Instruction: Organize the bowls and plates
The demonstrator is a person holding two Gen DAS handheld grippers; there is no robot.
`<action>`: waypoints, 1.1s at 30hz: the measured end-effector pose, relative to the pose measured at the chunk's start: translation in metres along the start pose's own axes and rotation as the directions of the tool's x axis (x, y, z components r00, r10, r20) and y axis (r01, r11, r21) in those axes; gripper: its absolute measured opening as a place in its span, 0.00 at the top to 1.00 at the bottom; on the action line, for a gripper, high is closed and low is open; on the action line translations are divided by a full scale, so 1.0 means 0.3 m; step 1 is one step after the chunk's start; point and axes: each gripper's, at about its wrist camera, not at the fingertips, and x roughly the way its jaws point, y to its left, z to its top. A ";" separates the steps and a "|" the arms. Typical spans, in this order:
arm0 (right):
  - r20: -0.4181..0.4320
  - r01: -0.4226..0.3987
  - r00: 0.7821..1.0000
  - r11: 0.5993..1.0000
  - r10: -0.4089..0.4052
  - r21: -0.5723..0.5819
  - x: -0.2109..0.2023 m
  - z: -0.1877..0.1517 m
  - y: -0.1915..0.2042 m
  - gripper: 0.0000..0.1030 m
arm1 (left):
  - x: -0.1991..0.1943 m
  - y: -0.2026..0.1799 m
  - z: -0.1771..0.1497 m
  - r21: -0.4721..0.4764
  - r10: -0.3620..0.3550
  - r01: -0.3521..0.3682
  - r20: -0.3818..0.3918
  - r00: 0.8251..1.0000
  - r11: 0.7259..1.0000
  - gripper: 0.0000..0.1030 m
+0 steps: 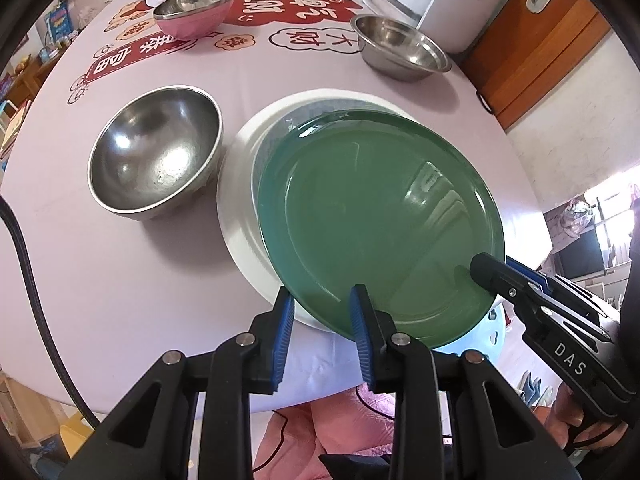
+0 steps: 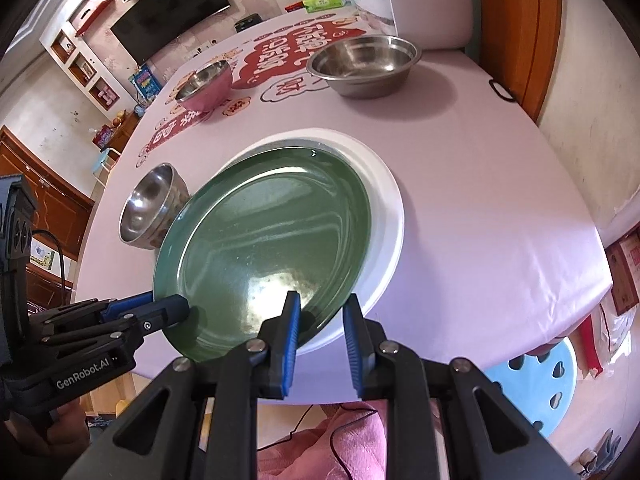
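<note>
A glossy green plate (image 1: 376, 216) is tilted over a bigger white plate (image 1: 236, 216), center frame. A steel bowl (image 1: 156, 152) is sat upright just left; a pink bowl (image 1: 194, 10) and wide steel basin (image 1: 402, 48) are parked along the top.
</note>
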 end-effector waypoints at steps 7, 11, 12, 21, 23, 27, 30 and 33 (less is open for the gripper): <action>-0.021 0.011 1.000 1.000 -0.011 0.003 0.020 0.016 -0.003 0.79 | 0.022 0.002 0.011 0.004 0.012 -0.012 -0.024 1.000 1.000 0.73; -0.023 0.015 1.000 1.000 -0.016 -0.013 0.030 0.030 0.002 0.77 | 0.023 -0.012 0.024 0.023 0.011 -0.011 -0.009 1.000 1.000 0.74; -0.025 0.012 1.000 1.000 -0.013 -0.016 0.033 0.032 0.004 0.77 | 0.019 -0.020 0.027 0.034 0.007 -0.007 0.000 1.000 0.999 0.74; -0.059 0.025 0.998 0.998 -0.029 -0.059 0.066 0.062 0.020 0.75 | 0.014 -0.063 0.063 0.085 0.009 -0.011 0.015 1.000 0.996 0.73; -0.067 0.030 0.997 0.998 -0.035 -0.062 0.073 0.067 0.018 0.75 | 0.017 -0.062 0.070 0.079 0.011 -0.012 0.016 1.000 0.997 0.73; -0.081 0.030 0.996 0.997 -0.036 -0.068 0.085 0.082 0.013 0.70 | 0.020 -0.065 0.088 0.074 0.014 -0.016 0.019 1.000 0.997 0.73; -0.076 0.013 0.997 0.997 -0.019 -0.075 0.085 0.100 0.013 0.57 | 0.019 -0.066 0.106 0.067 0.005 -0.007 0.024 1.000 0.998 0.72; -0.049 0.001 0.999 0.996 -0.005 -0.090 0.071 0.120 0.015 0.48 | 0.021 -0.064 0.127 0.057 0.010 -0.012 0.030 1.000 0.998 0.70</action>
